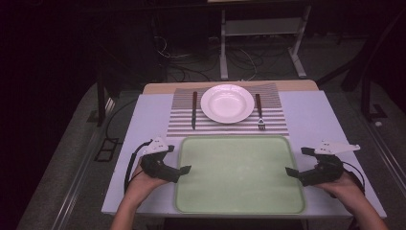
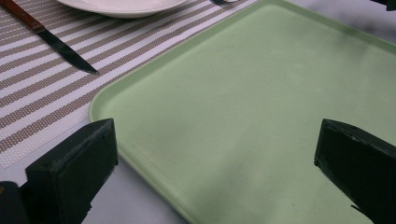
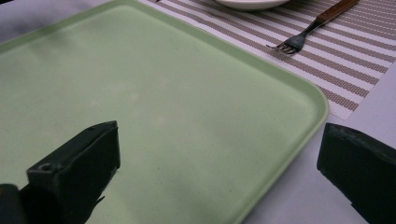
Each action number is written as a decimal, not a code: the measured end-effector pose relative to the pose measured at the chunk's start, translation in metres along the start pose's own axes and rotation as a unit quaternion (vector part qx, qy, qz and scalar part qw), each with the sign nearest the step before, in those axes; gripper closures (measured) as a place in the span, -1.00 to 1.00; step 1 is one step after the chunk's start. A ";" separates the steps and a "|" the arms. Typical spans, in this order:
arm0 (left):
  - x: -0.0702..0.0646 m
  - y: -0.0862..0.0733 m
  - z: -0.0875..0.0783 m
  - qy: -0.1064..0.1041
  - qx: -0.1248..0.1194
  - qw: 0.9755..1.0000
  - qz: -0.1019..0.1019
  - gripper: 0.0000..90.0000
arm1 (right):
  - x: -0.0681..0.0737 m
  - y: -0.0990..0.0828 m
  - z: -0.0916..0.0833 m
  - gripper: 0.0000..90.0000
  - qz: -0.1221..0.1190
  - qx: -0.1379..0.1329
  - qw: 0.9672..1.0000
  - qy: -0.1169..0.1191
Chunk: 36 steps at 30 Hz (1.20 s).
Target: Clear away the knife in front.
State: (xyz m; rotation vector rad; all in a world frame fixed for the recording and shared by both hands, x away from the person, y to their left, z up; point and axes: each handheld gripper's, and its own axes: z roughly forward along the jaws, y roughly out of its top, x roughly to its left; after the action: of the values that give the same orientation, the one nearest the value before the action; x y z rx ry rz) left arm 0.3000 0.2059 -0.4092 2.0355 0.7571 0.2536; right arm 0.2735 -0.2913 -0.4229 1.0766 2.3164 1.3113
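while the left gripper (image 1: 179,160) and the right gripper (image 1: 296,162) hover at opposite side edges of the green tray (image 1: 239,175), both with jaws spread wide and holding nothing, beyond the tray a striped placemat (image 1: 182,125) carries a knife (image 1: 194,110), a white plate (image 1: 227,103) and a fork (image 1: 259,111).

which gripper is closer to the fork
Right. The right gripper is at the tray's right edge, on the fork's side; the left gripper is at the tray's left edge, farther off.
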 end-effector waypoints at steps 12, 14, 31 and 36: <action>0.004 0.005 0.005 -0.002 -0.007 1.000 0.000 -1.00 | 0.001 0.000 -0.002 -1.00 0.005 -0.006 1.000 0.004; 0.005 0.006 0.006 -0.003 -0.009 1.000 -0.003 -1.00 | 0.001 0.000 -0.002 -1.00 0.004 -0.004 1.000 0.005; 0.016 0.012 0.013 0.008 -0.014 1.000 -0.010 -1.00 | 0.001 0.000 -0.001 -1.00 0.007 -0.003 1.000 0.011; 0.018 0.014 0.014 0.011 -0.011 1.000 -0.010 -1.00 | 0.000 0.000 0.000 -1.00 0.007 -0.003 1.000 0.012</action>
State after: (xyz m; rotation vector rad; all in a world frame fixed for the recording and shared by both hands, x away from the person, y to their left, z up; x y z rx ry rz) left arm 0.3266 0.2018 -0.4078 2.0058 0.7838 0.2717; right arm 0.2732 -0.2911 -0.4224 1.0822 2.3248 1.3435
